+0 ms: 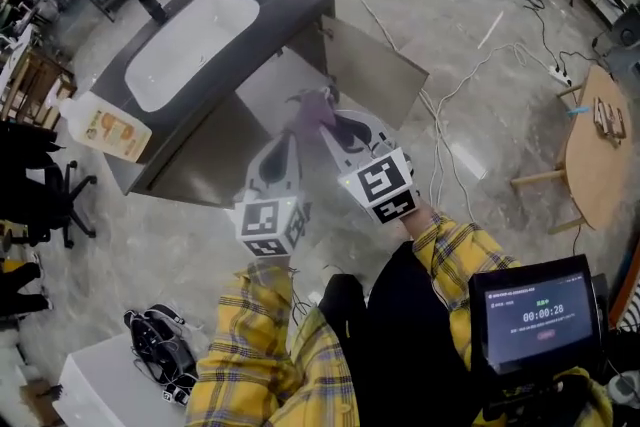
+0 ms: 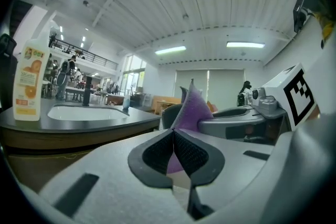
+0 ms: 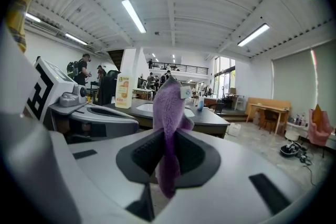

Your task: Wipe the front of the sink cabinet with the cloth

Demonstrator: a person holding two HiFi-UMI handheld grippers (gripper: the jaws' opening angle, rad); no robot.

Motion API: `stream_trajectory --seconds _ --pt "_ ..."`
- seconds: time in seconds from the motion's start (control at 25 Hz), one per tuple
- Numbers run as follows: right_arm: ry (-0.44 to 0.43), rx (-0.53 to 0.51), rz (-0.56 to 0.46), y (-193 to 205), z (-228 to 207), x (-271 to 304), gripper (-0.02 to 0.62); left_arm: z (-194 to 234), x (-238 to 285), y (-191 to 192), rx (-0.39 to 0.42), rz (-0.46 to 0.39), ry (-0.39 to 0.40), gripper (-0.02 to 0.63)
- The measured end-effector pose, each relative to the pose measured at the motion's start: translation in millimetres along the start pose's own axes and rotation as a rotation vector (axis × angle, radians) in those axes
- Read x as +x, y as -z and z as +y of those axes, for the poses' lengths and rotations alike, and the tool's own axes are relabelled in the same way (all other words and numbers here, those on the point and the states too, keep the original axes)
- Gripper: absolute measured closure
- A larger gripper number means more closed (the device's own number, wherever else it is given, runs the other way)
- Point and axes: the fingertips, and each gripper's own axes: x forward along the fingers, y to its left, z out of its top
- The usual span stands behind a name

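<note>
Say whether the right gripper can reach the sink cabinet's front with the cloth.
Probably yes: the right gripper, shut on the cloth, hangs before the cabinet front with nothing between. The left gripper grips it too.

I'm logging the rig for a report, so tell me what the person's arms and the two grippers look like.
Both sleeves are yellow plaid with dark lines. The left gripper and right gripper have smooth light grey shells, with black textured pads set in dark rounded surrounds. Each carries a white cube with black square markers.
</note>
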Motion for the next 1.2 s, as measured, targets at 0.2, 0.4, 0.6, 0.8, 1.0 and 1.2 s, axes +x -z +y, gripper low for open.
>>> stream_trajectory --seconds 0.2,0.4,0.6,0.8,1.0,1.2 --pt "0.030 0.034 -0.008 9 -61 -30 0.554 -46 39 -5 0.021 -0.005 0.019 0.598" --pt "0.042 0.059 -0.013 22 -125 -60 0.554 -95 84 -17 0.011 -0.022 0.019 0.598" --pt "0.053 0.090 -0.030 30 -187 -87 0.554 -139 124 -28 0.051 -0.036 0.010 0.598" --pt "-0.002 0.088 -0.029 38 -230 -96 0.554 -165 164 -31 0.033 -0.045 -0.053 0.598" --pt "-0.035 0.091 -0.042 41 -269 -102 0.554 -188 194 -36 0.041 -0.054 -0.094 0.598" --pt "-0.041 0.097 -0.057 40 -305 -101 0.554 -196 219 -36 0.015 -0.051 -0.137 0.598"
